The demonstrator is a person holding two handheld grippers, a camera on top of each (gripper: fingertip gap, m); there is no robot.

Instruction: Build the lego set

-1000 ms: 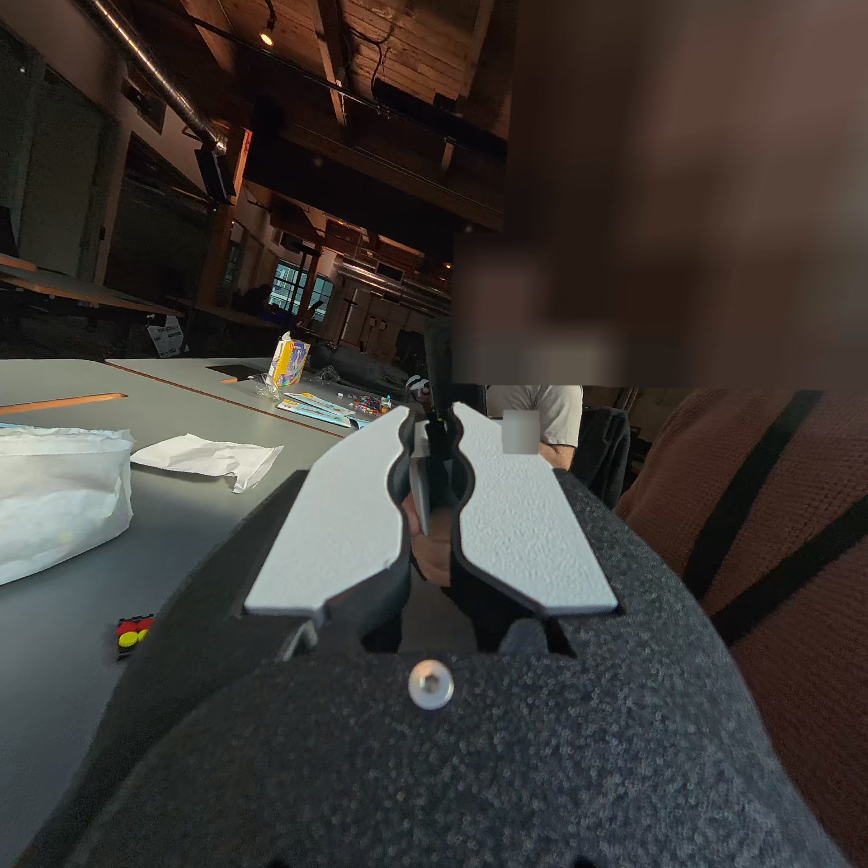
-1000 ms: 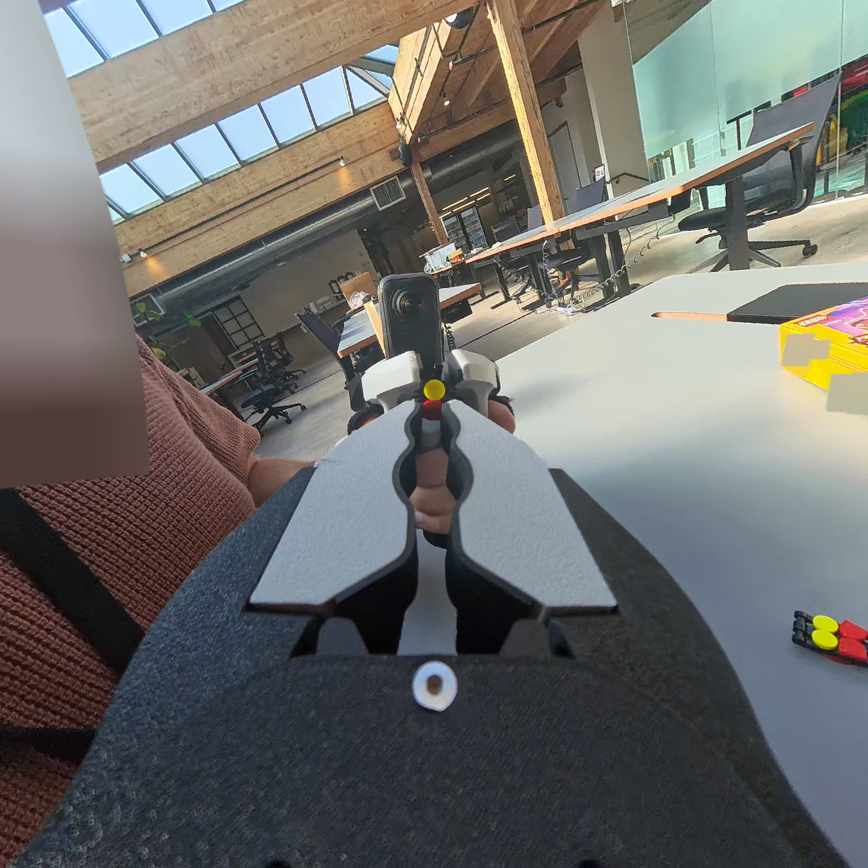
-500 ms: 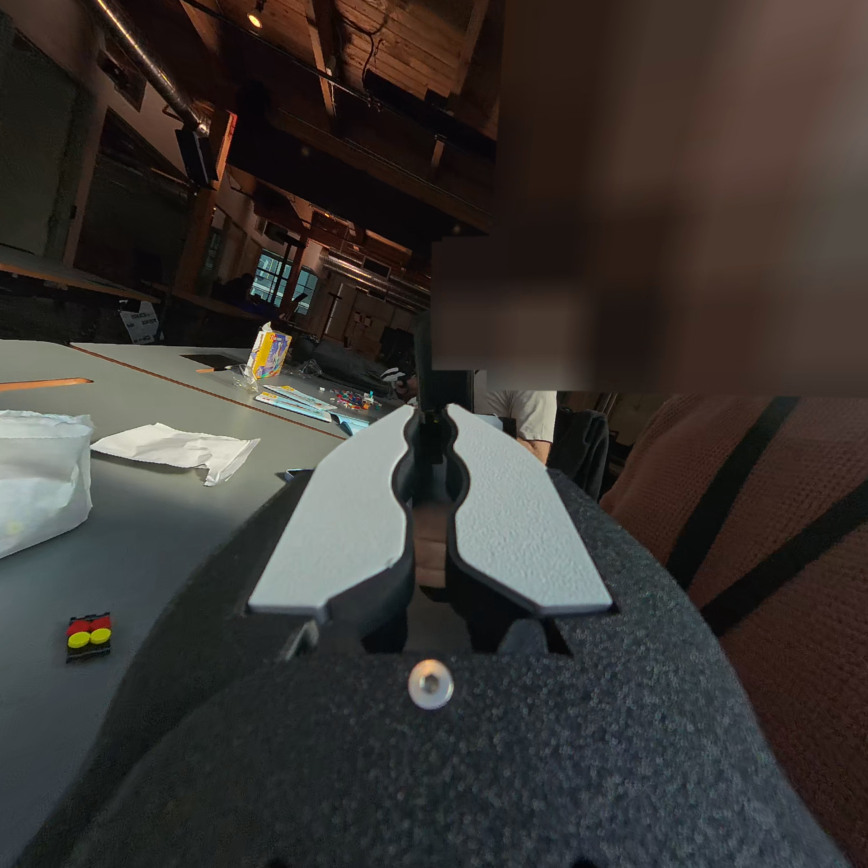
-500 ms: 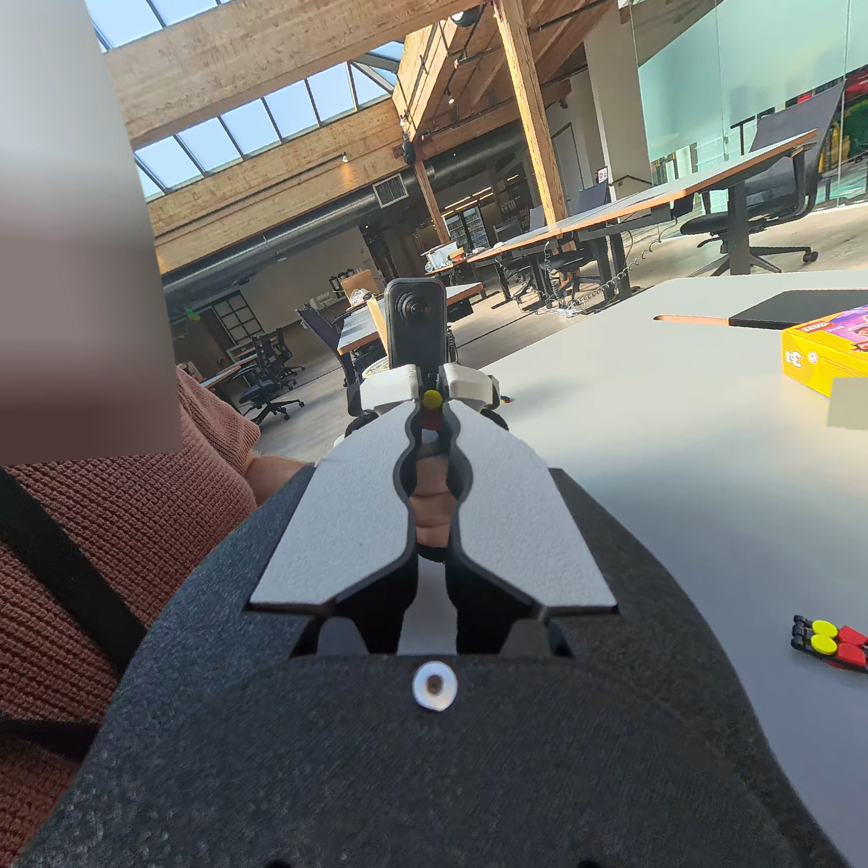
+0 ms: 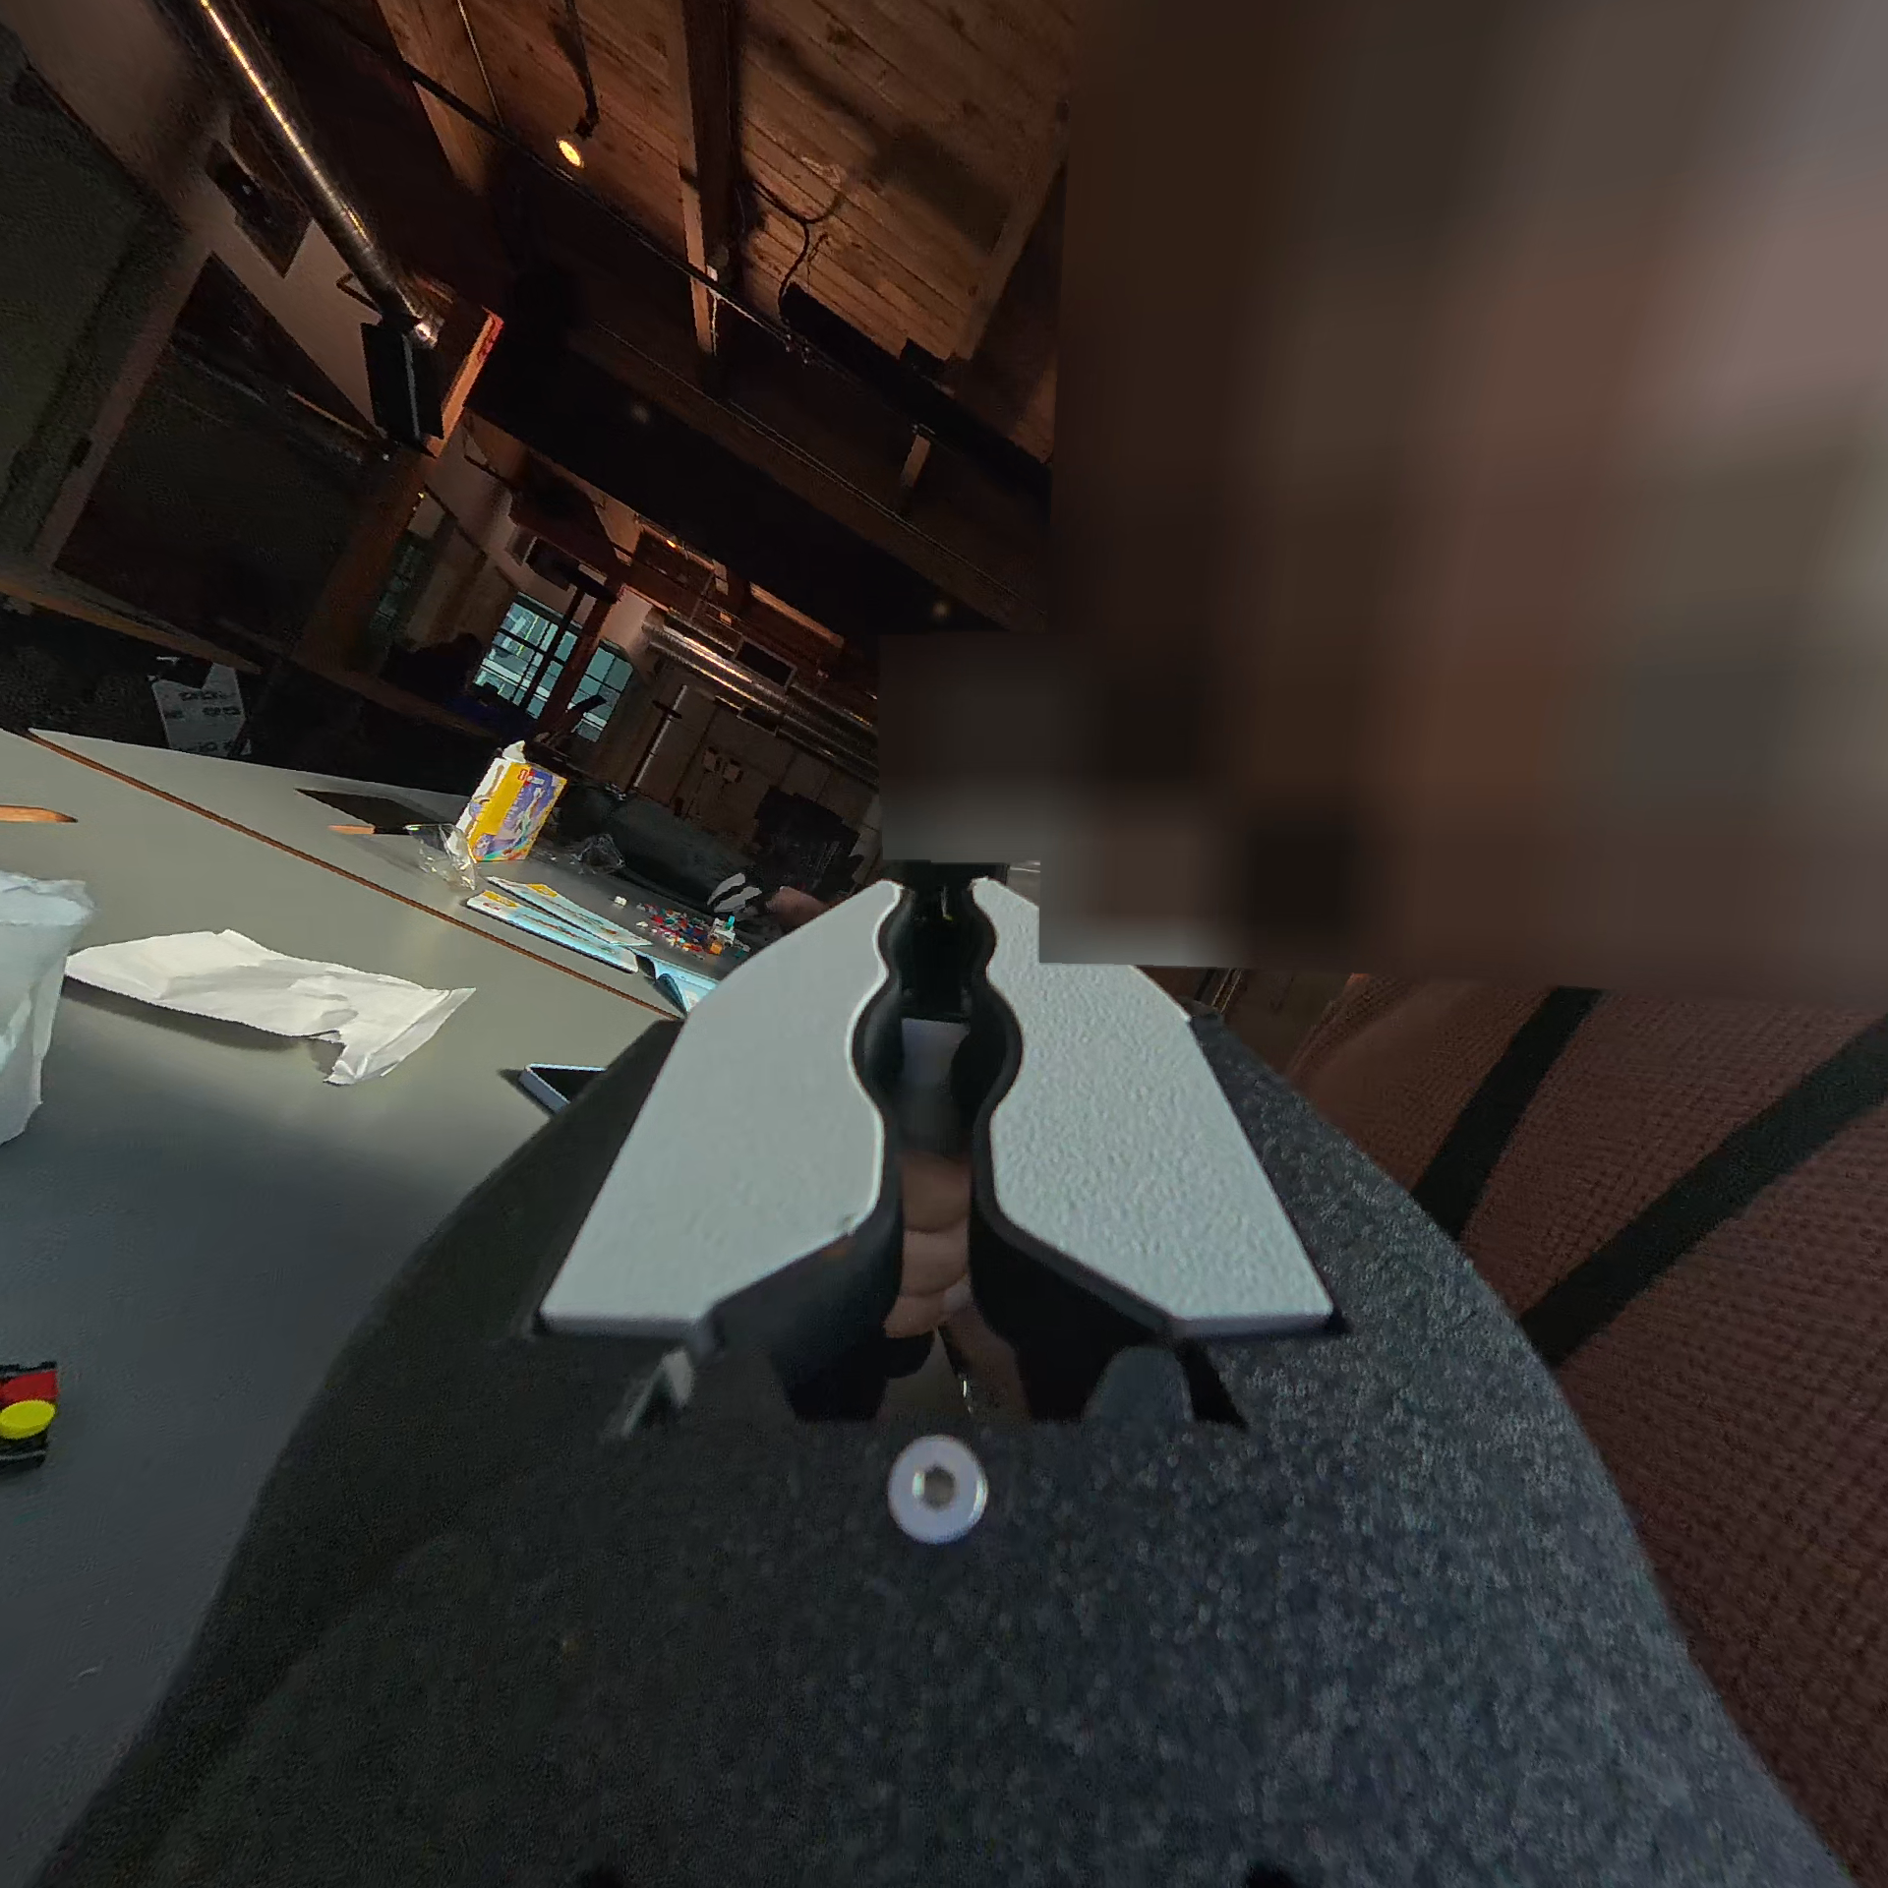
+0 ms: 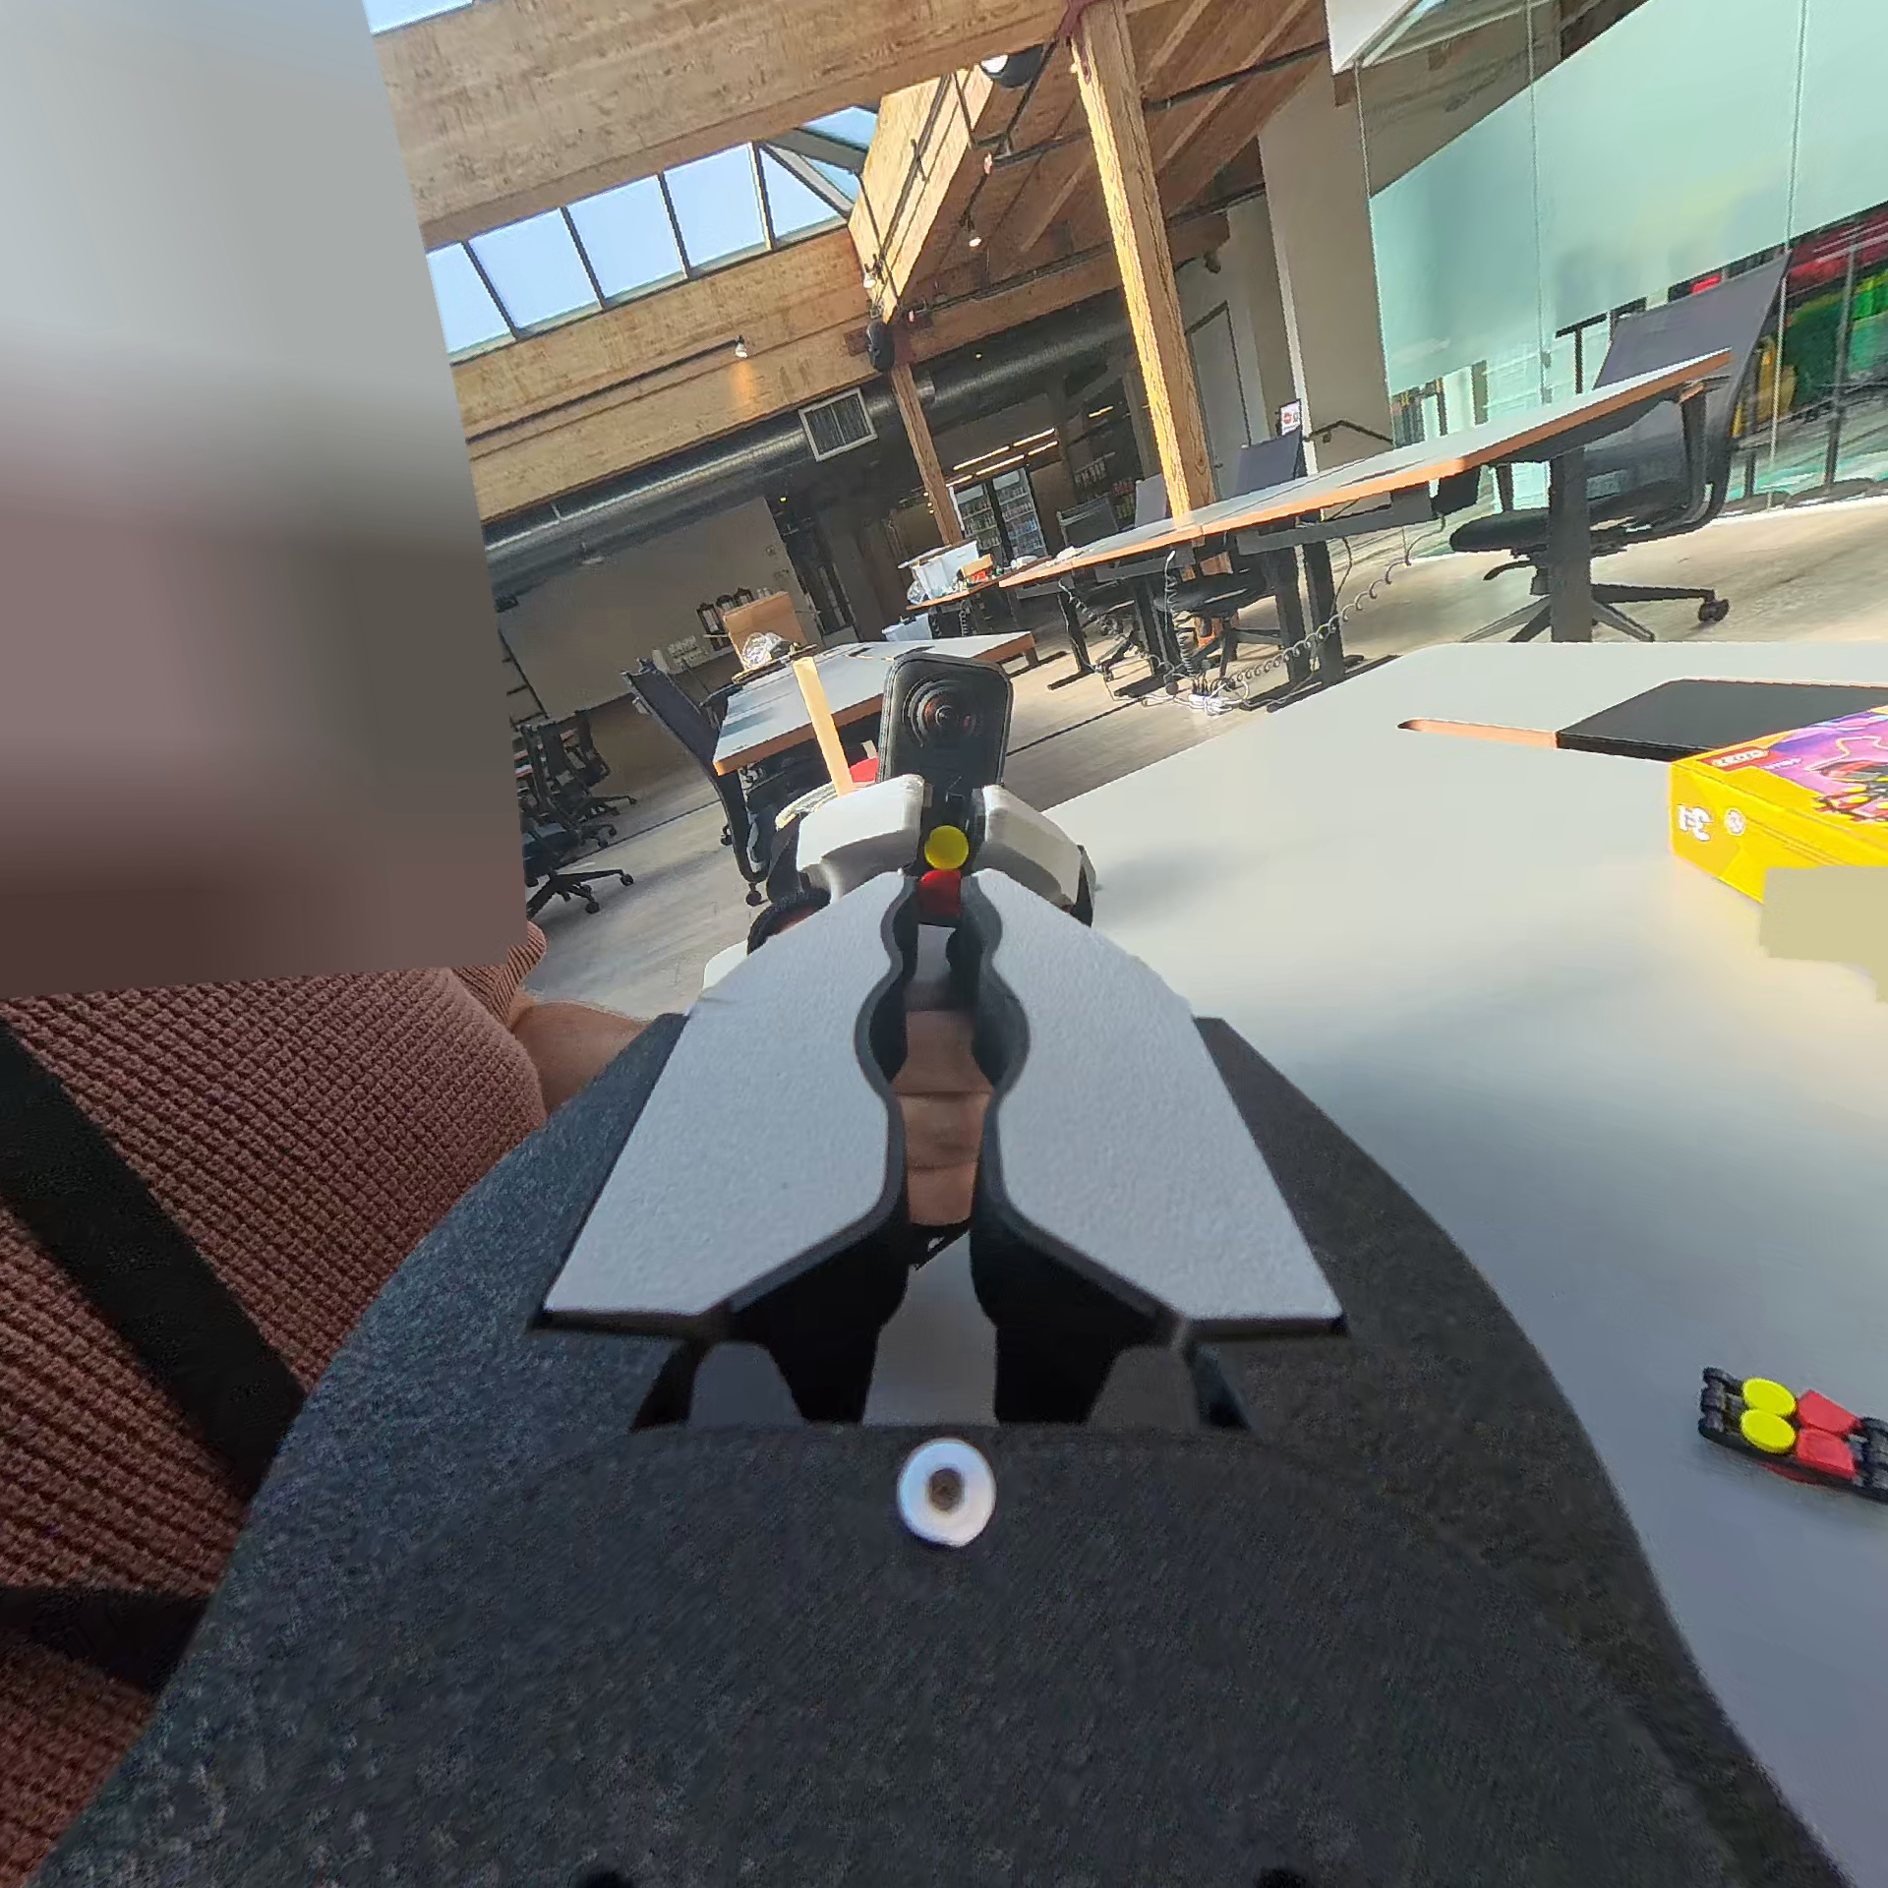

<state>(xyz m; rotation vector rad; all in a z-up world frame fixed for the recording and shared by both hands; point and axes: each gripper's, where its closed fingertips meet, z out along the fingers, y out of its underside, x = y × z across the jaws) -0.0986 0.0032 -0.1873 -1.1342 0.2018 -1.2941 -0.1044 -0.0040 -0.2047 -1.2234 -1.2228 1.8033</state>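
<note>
On my left tongs [image 5: 938,904] the two blades are almost pressed together, and what they pinch at the tip I cannot tell, because it is dark there. My right tongs [image 6: 940,899] pinch a small piece with a yellow stud [image 6: 946,847] over a red part, and they point straight at the left tongs. The other small lego assembly [image 6: 1795,1437] lies flat on the table [image 6: 1430,1022], low to the right of them, so the right hand is nearer to it.
</note>
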